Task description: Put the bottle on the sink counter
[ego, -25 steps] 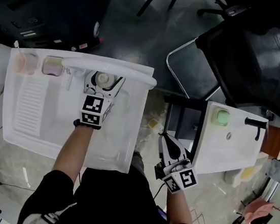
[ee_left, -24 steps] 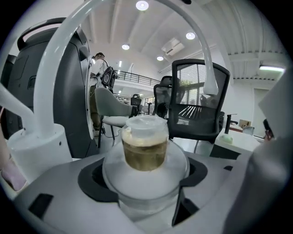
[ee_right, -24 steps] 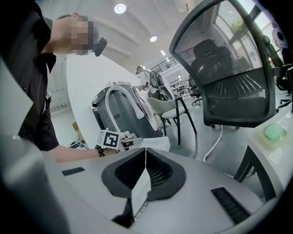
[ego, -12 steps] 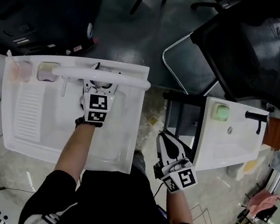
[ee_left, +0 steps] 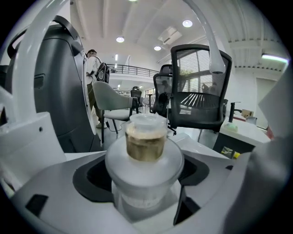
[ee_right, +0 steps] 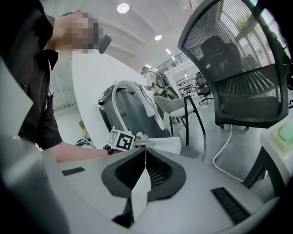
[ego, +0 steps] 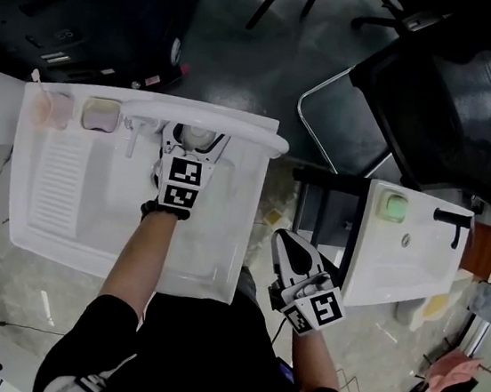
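A white bottle (ee_left: 145, 137) with a clear cap over a brownish neck stands upright between the jaws of my left gripper (ee_left: 146, 180). In the head view the bottle (ego: 198, 134) is at the far rim of the white sink counter (ego: 87, 241), under a curved white pipe (ego: 236, 128). The left gripper (ego: 193, 146) has just been opening its jaws, and the dark pads stand a little off the bottle on both sides. My right gripper (ego: 294, 253) hangs off the counter's right side, shut and empty. In its own view the right gripper (ee_right: 145, 153) has its pads pressed together.
Two pinkish cups (ego: 57, 110) (ego: 101, 114) sit at the counter's far left corner. To the right stands a second white basin (ego: 399, 256) with a green soap (ego: 392, 206) and a black tap (ego: 451, 222). A black office chair (ego: 456, 93) stands beyond it.
The left gripper's jaws have spread slightly wider around the bottle, which stays at the far rim. The right gripper has hardly shifted.
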Action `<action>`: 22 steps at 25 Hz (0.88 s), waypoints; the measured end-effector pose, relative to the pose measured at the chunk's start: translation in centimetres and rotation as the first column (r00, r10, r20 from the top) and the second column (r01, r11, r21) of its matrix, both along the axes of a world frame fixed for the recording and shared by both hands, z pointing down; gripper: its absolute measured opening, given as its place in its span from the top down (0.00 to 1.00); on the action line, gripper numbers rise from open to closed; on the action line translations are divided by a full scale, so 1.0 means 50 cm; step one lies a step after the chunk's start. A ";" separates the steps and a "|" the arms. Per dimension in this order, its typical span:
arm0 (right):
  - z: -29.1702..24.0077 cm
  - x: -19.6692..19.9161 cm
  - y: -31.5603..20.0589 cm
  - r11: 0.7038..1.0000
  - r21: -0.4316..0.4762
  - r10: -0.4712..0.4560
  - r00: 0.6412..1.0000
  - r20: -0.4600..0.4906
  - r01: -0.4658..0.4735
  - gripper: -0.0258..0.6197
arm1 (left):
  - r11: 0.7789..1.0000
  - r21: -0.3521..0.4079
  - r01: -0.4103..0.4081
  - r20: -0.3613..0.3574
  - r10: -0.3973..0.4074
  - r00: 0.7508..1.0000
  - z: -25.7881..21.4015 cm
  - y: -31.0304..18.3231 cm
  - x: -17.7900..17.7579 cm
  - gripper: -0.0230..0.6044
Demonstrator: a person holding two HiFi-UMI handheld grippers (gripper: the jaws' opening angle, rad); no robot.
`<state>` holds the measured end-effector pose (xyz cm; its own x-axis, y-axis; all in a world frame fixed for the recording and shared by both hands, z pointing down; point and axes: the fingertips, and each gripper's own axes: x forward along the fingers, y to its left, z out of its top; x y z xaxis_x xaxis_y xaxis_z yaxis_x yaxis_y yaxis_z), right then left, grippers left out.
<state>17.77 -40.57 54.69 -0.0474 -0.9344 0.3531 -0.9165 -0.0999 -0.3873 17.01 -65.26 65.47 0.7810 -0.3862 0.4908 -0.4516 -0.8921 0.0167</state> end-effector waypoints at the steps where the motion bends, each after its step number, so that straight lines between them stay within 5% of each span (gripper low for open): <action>1: -0.001 -0.002 0.002 1.000 0.000 -0.011 1.000 -0.009 0.011 0.91 | 1.000 -0.023 0.015 0.003 -0.015 1.000 0.006 0.004 -0.010 0.34; 11: -0.012 0.006 0.028 0.995 0.061 -0.084 0.996 -0.007 0.084 0.91 | 0.985 -0.086 0.147 0.046 -0.144 0.989 0.026 0.103 -0.136 0.34; 16: -0.053 -0.004 0.037 0.974 0.132 -0.182 0.983 -0.029 0.184 0.91 | 0.968 -0.063 0.242 0.017 -0.241 0.970 -0.042 0.156 -0.202 0.35; 22: -0.113 -0.007 0.057 0.941 0.210 -0.251 0.963 -0.094 0.265 0.91 | 0.935 0.022 0.353 -0.083 -0.350 0.933 -0.179 0.221 -0.282 0.69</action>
